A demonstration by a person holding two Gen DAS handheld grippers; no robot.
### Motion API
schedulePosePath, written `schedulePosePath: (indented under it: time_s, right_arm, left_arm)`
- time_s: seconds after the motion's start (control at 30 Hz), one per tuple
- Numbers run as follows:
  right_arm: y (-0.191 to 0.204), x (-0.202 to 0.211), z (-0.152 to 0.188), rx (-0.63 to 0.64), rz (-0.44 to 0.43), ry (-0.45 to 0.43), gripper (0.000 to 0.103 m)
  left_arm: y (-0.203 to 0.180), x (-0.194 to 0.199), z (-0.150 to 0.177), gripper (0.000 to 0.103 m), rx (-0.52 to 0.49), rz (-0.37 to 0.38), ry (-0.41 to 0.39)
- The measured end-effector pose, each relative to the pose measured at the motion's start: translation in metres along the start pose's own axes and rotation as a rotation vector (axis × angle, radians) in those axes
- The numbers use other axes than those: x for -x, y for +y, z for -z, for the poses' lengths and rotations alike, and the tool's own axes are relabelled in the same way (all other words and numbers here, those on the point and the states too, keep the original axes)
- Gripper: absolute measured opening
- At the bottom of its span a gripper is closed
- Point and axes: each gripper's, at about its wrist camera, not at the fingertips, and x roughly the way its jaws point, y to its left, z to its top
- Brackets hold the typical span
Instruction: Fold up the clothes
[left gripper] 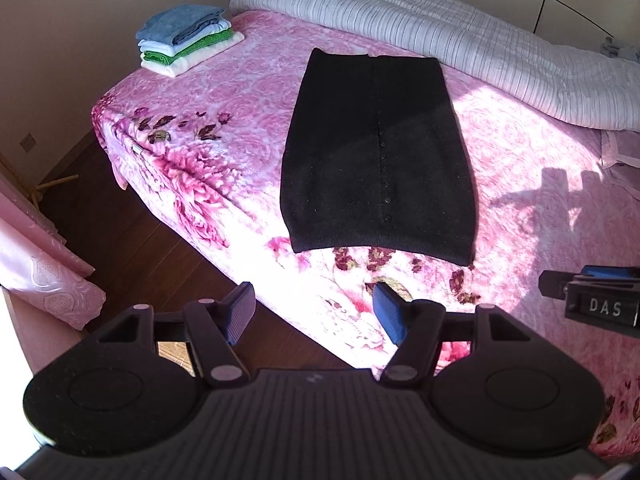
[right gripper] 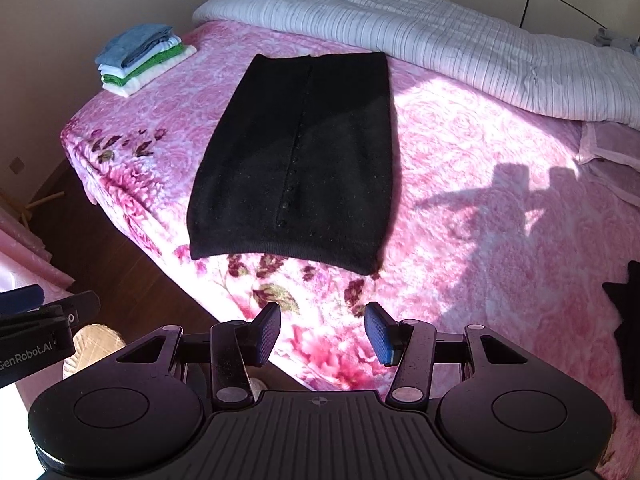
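long black knitted garment with a button row (left gripper: 376, 160) lying flat mid-bed on the pink floral blanket (left gripper: 240, 92), folded clothes stack (left gripper: 186, 38) sitting at the far left corner, left gripper (left gripper: 314, 314) and right gripper (right gripper: 322, 334) both hovering wide apart, holding nothing, over the near edge

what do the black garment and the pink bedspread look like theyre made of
Black garment: seemingly a fine matte knit, judging by its ribbed hem and button line. Pink bedspread: likely plush fleece, with fuzzy pile and embossed rose pattern, faintly shiny in sunlight.
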Motion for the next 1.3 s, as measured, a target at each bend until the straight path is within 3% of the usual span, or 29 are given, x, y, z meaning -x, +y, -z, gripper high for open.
schedulePosePath:
  time_s: [0.3,0.5,0.7,0.83,1.1,1.3]
  right_arm:
    - [-0.004,-0.019,-0.022,-0.006,0.02,0.014,0.05]
    - [-0.006,-0.043,-0.048,-0.027,0.03,0.026,0.05]
    - [-0.052,-0.037,-0.1,-0.117,-0.019,-0.211,0.05]
    - [-0.069,-0.05,-0.127,-0.133,0.055,-0.253,0.05]
    - [-0.062,-0.109,-0.115,-0.252,0.009,-0.159,0.05]
    - [-0.068,-0.145,-0.101,-0.264,-0.001,-0.057,0.05]
  left_arm:
    - [-0.005,-0.027,-0.024,0.062,-0.032,0.022,0.021]
    - [0.01,-0.064,-0.057,0.062,-0.063,0.053,0.046]
    - [0.067,-0.104,-0.112,0.062,-0.083,0.06,-0.008]
    - [0.092,-0.139,-0.138,0.062,-0.068,0.077,0.037]
    - [0.097,-0.204,-0.139,0.062,-0.093,0.198,0.163]
    - [0.116,-0.248,-0.119,0.061,0.014,0.27,0.268]
